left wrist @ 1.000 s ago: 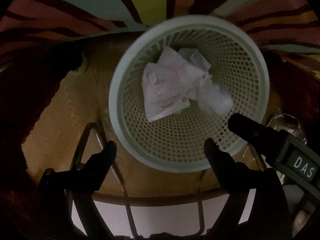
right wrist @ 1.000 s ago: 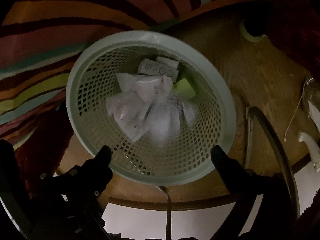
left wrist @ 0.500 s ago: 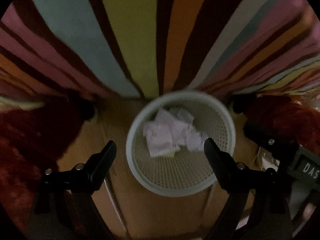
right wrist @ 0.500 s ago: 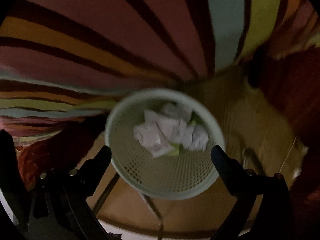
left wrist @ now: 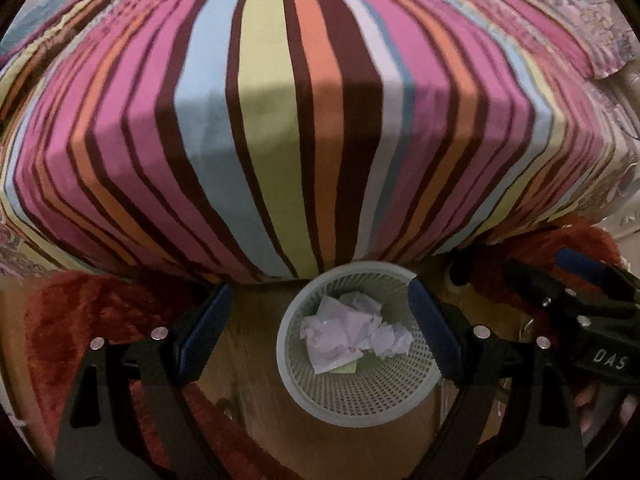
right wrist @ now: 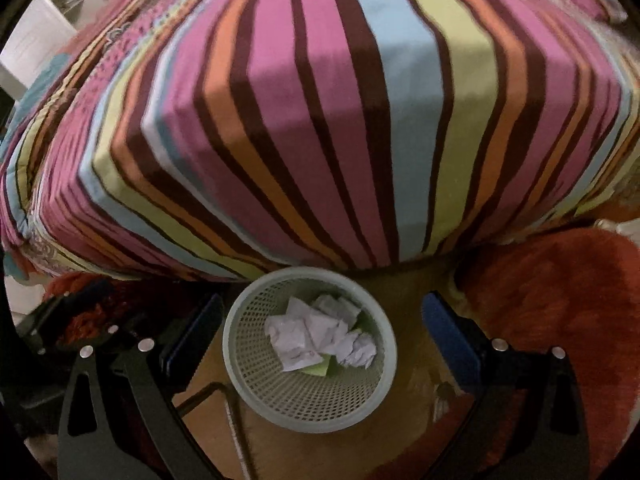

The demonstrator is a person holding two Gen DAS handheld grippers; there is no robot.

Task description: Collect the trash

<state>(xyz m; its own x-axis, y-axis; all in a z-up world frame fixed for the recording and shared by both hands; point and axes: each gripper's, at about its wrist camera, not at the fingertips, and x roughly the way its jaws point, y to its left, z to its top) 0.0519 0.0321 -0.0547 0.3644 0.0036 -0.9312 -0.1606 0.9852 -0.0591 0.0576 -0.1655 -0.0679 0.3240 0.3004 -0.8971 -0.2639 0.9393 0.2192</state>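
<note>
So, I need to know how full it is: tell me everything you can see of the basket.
The basket is a round, pale green plastic bin with a smooth rim and mesh walls. It stands upright on the wooden floor, right by the striped bed. Crumpled white papers and a green scrap lie at the bottom; most of it is unfilled. Neither tongs touch it.
</note>
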